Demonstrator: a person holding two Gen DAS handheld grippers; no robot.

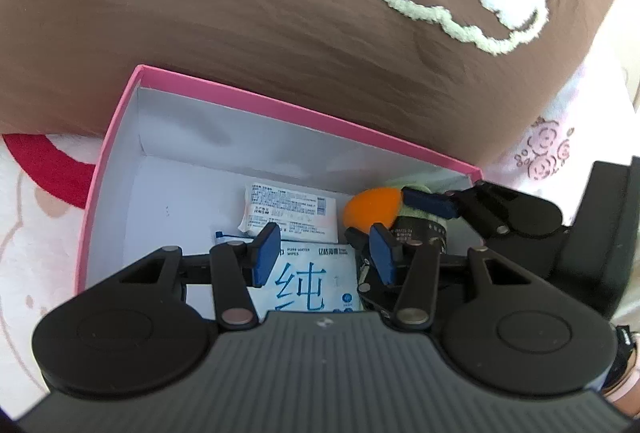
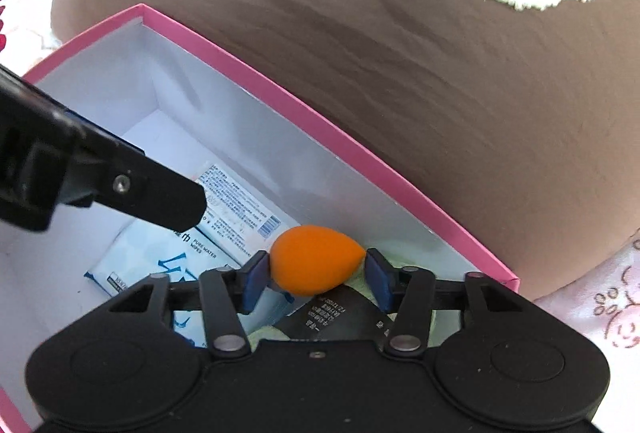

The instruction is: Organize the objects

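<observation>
Right hand-held gripper (image 2: 316,279), spread, brackets orange egg-shaped foam sponge (image 2: 316,259), lower centre; sponge may roll inside pink cardboard box (image 2: 328,137).

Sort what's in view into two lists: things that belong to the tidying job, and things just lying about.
Part of the job:
- pink box
- orange sponge, between the right gripper fingers
- wipes pack
- white sachet
- black packet
- left gripper, empty, over the wipes

Just lying about:
- brown cushion
- pink patterned sheet
</observation>
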